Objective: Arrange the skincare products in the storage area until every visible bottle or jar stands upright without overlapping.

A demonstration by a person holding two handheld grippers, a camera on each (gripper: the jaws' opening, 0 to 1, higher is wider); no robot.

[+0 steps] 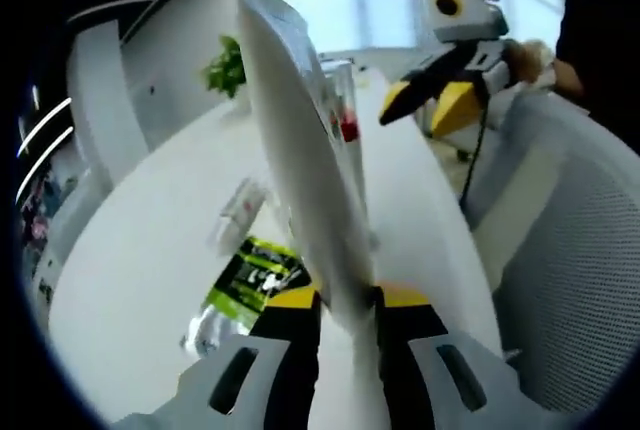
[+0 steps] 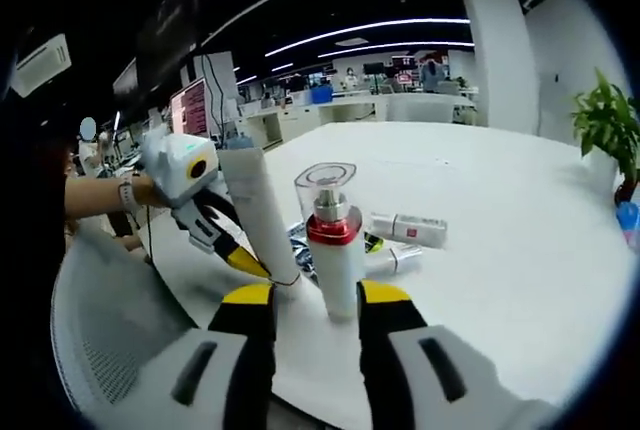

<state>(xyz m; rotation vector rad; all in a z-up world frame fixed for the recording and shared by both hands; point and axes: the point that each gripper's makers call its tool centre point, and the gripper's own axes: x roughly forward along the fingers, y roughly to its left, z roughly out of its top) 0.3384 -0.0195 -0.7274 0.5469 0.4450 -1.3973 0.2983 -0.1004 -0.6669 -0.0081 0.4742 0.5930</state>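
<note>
Fingers on the left gripper are pinched tight on a tall white tube, gripping it down near its base so it sticks up and leans a bit over the white table. From the right gripper view you can see that same tube standing on its end, with the left gripper touching it low down, held by a hand coming in from the side.

Right gripper has its yellow-tipped fingers spread fairly wide, one each side of a pump bottle with a clear cap and red collar. Bottle stands upright between them, but I can't tell whether the pads actually touch it; looks like a sliver of gap. In the left gripper view the right gripper shows with its fingers parted.

Just behind the bottle a small white box lies flat on its side, and a green-and-black sachet lies flat on the table just beside the tube's base. A potted plant sits well apart at the far edge. A mesh chair is right beside the table.
</note>
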